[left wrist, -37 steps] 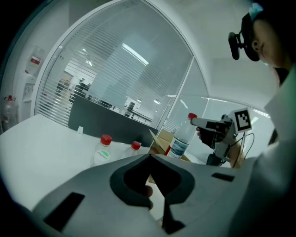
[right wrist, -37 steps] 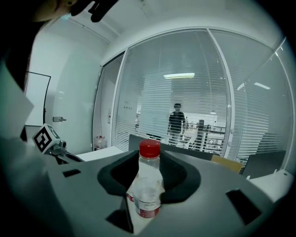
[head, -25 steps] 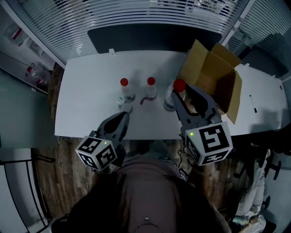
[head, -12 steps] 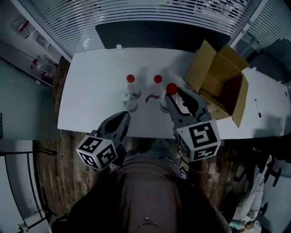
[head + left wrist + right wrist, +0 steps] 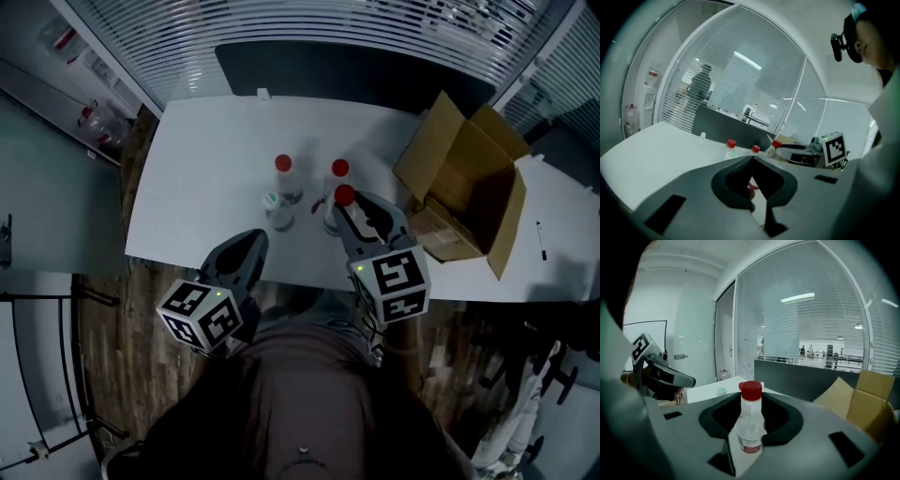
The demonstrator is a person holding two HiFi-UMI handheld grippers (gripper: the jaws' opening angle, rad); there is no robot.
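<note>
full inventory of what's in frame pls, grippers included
table: 1, white, centre of head view
held bottle: 1, clear with red cap, upright, at the near edge of the bottle group
standing bottles: 2, clear with red caps, on the table, one left, one right
small green-topped item: 1, clear, beside the left standing bottle; too small to identify
cardboard box: 1, brown, flaps open, right end of the table
pen-like stick: 1, dark, far right of the table
partition panel: 1, dark, behind the table
right gripper: 1, grey, jaws closed on the held bottle
left gripper: 1, grey, jaws together, holding nothing, over the table's near edge
</note>
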